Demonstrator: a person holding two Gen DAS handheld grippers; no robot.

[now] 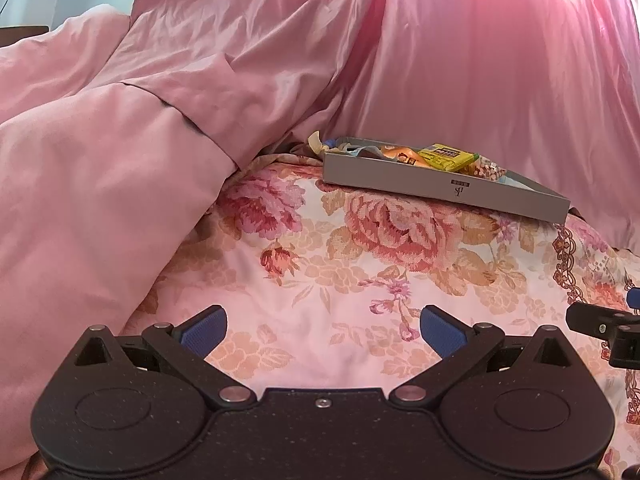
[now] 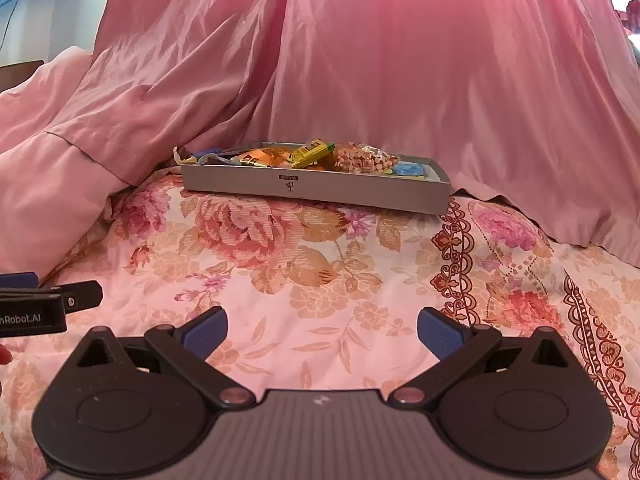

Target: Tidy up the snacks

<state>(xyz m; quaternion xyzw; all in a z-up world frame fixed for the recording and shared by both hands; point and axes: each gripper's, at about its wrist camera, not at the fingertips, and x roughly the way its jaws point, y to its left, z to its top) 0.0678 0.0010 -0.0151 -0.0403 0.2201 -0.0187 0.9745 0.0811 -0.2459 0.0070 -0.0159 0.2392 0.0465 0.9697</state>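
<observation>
Jaws wide on both: left gripper [image 1: 323,326] and right gripper [image 2: 322,328], nothing between them, low over floral bedspread [image 2: 320,280]. Grey tray [image 2: 320,186] farther back on the bed, well apart from both. Snacks [image 2: 316,154] heaped inside. Pink duvet [image 2: 360,60] banked behind, touching tray's far side.

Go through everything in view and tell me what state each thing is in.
Left gripper: jaws open, empty.
Right gripper: jaws open, empty.
Shallow grey rectangular box: lidless, filled with snacks.
Yellow snack packet: lying atop the pile.
Pink satin quilt: bunched behind the box.
</observation>
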